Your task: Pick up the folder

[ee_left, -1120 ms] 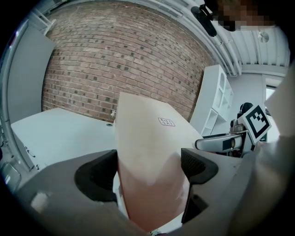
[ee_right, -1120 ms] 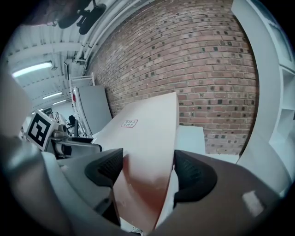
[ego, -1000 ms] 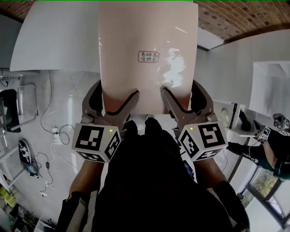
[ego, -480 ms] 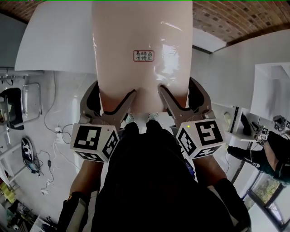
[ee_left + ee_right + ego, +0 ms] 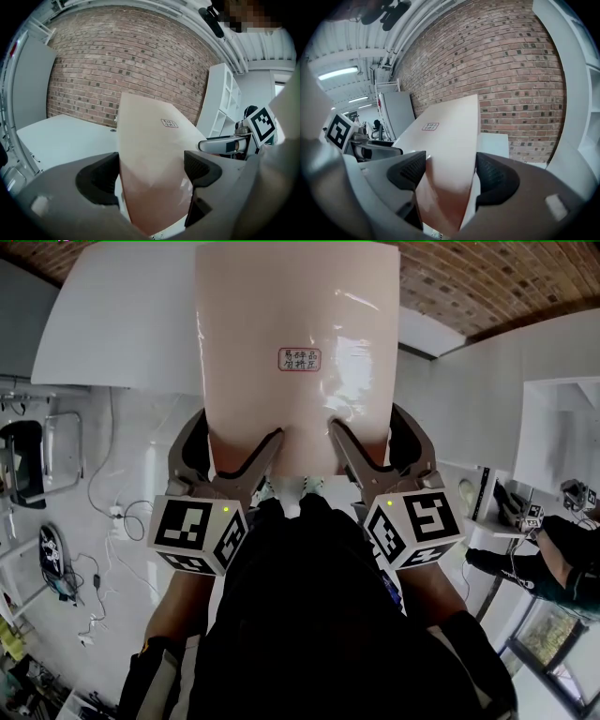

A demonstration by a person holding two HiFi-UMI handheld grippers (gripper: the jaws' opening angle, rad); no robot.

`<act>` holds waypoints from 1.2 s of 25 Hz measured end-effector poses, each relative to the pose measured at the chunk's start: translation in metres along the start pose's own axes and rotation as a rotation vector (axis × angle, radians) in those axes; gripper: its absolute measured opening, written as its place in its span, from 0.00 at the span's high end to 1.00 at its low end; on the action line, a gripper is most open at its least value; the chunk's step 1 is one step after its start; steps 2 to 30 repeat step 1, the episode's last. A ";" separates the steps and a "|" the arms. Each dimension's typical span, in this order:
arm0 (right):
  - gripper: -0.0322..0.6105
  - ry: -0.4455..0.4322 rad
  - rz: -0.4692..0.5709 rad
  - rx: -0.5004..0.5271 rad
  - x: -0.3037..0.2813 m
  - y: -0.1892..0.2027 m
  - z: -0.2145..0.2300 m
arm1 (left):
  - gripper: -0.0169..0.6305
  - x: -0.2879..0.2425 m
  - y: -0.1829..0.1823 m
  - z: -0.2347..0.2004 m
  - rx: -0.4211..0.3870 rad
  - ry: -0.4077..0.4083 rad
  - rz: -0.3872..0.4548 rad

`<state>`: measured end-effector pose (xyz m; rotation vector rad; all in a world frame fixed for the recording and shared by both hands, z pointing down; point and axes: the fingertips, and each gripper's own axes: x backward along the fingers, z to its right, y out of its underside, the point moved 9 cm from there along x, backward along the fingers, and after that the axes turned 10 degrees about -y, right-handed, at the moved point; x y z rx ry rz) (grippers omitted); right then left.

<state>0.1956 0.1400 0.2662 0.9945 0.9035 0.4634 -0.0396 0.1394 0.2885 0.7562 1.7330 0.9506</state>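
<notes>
The pale peach folder (image 5: 298, 306), a small label (image 5: 298, 359) on its face, was held above the white worktop (image 5: 122, 329), its near edge pinched between the jaws of the left gripper (image 5: 232, 448) at one corner and of the right gripper (image 5: 367, 442) at the other.

Our left gripper (image 5: 234, 439) and right gripper (image 5: 372, 429) are grey and two-jawed, their curved jaws lined with black ribbed pads (image 5: 99, 179). Each carries a white cube (image 5: 199, 535) printed with black square markers, with a small green light (image 5: 228, 510) near its top edge. We wear a black garment (image 5: 309, 615).
</notes>
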 end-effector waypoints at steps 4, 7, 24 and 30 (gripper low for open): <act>0.42 0.001 0.000 0.001 0.000 0.000 -0.002 | 0.29 0.001 0.000 -0.001 0.001 0.001 0.001; 0.42 0.001 0.000 0.001 0.000 0.000 -0.002 | 0.29 0.001 0.000 -0.001 0.001 0.001 0.001; 0.42 0.001 0.000 0.001 0.000 0.000 -0.002 | 0.29 0.001 0.000 -0.001 0.001 0.001 0.001; 0.42 0.001 0.000 0.001 0.000 0.000 -0.002 | 0.29 0.001 0.000 -0.001 0.001 0.001 0.001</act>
